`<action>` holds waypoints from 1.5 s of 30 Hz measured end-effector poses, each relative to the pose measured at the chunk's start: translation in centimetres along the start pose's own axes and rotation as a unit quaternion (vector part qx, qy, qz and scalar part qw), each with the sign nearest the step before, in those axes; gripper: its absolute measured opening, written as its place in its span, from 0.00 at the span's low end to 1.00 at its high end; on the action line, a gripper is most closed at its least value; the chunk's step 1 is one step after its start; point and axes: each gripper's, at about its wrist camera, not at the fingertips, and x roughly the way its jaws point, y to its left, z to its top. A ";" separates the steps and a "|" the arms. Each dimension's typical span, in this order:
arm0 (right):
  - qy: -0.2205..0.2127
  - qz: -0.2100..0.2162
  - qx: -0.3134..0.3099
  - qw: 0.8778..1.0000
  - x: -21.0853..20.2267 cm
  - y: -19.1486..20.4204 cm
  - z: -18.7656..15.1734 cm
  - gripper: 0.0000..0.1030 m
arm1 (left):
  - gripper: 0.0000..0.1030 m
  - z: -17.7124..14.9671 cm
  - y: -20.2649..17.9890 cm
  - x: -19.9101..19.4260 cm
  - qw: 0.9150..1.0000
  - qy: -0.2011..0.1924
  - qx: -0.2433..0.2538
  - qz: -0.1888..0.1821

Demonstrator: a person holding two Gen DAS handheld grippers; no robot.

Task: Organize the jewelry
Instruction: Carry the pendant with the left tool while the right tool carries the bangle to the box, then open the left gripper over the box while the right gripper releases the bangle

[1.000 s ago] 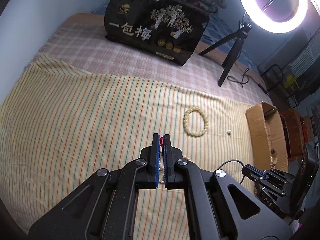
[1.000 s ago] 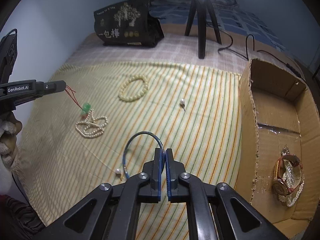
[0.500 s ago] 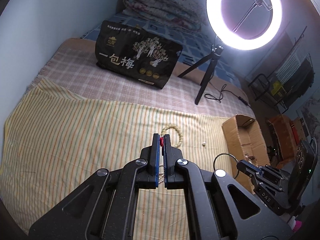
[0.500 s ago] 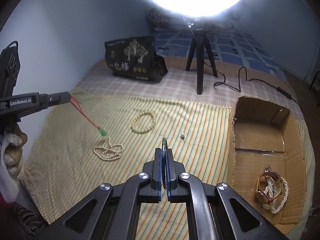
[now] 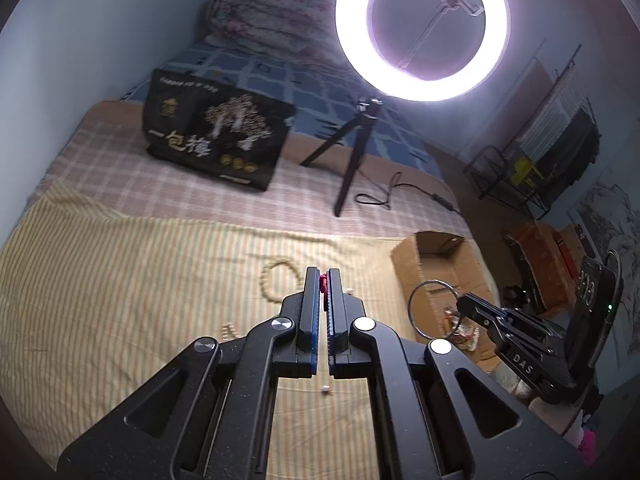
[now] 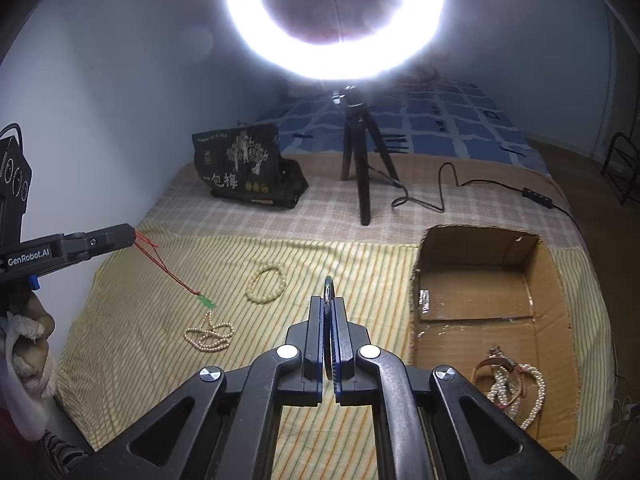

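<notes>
**Colleague:** Why are both tongs up in the air?

**Me:** Each one is carrying a piece. My left tongs (image 5: 323,280) are clamped on the red cord (image 6: 166,270), and the green pendant (image 6: 206,302) dangles below them, off the striped cloth (image 6: 140,320). I judge the height keeps the cord from snagging the pearl necklace (image 6: 209,334) heaped just under it.

**Colleague:** And the right?

**Me:** My right tongs (image 6: 329,304) are clamped on the thin bangle (image 5: 434,310), held edge-on between the pads. From the left camera the hoop hangs in front of the cardboard box (image 6: 556,280), which I take as its destination.

**Colleague:** What is in the box?

**Me:** A watch and pearls tangled together (image 6: 510,380) in the near corner.

**Colleague:** What remains outside?

**Me:** The bead bracelet (image 6: 266,282) lies flat on the cloth, between the two tongs and ahead of both. The pearl necklace sits nearer my left. Neither touches a tong. The box stands to the right of my right tongs, near.
</notes>
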 end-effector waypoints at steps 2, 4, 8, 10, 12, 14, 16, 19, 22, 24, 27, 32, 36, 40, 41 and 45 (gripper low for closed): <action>-0.005 -0.004 0.004 1.000 -0.6 -0.6 0.2 0.00 | 0.00 0.1 -1.0 0.0 1.000 -0.001 0.006 -0.009; -0.010 -0.009 0.011 1.000 -1.2 -1.6 0.3 0.00 | 0.00 0.0 -1.9 0.0 1.000 0.000 0.011 -0.016; -0.019 -0.019 0.023 0.999 -2.2 -3.3 0.3 0.00 | 0.00 -0.1 -4.0 0.2 0.999 0.000 0.021 -0.031; -0.023 -0.025 0.028 0.999 -2.8 -4.1 0.3 0.00 | 0.00 -0.1 -4.8 0.3 0.999 0.001 0.026 -0.036; -0.026 -0.030 0.032 0.999 -3.3 -4.8 0.2 0.00 | 0.00 -0.2 -5.9 0.4 0.999 0.003 0.032 -0.043; -0.030 -0.035 0.038 0.998 -3.8 -5.7 0.1 0.00 | 0.00 -0.4 -6.9 0.5 0.998 0.004 0.037 -0.049; -0.033 -0.040 0.046 0.998 -4.4 -6.7 -0.1 0.00 | 0.00 -0.5 -7.9 0.7 0.998 0.006 0.043 -0.053; -0.036 -0.047 0.056 0.997 -5.2 -8.2 -0.5 0.00 | 0.00 -0.7 -9.2 0.8 0.997 0.007 0.050 -0.060; -0.038 -0.054 0.063 0.996 -6.0 -9.5 -0.9 0.00 | 0.00 -0.9 -10.8 1.0 0.996 0.008 0.059 -0.069; -0.039 -0.058 0.070 0.995 -6.6 -10.4 -1.1 0.00 | 0.00 -1.0 -12.2 1.1 0.995 0.012 0.066 -0.080; -0.039 -0.065 0.077 0.994 -7.2 -11.7 -1.5 0.00 | 0.00 -1.2 -14.2 1.2 0.992 0.012 0.077 -0.095; -0.035 -0.071 0.090 0.993 -7.6 -13.2 -2.1 0.00 | 0.00 -2.1 -17.5 2.1 0.989 0.021 0.098 -0.111; -0.034 -0.073 0.102 0.991 -7.8 -14.4 -2.4 0.00 | 0.00 -2.8 -19.4 3.1 0.987 0.031 0.113 -0.113; -0.032 -0.075 0.110 0.991 -7.4 -15.3 -2.4 0.00 | 0.00 -3.5 -21.0 4.0 0.984 0.040 0.123 -0.118; -0.031 -0.075 0.112 0.990 -7.3 -15.6 -2.4 0.00 | 0.00 -3.7 -21.1 4.3 0.984 0.043 0.124 -0.119; -0.027 -0.073 0.120 0.990 -6.7 -16.4 -2.7 0.00 | 0.00 -4.6 -21.7 5.7 0.982 0.062 0.131 -0.118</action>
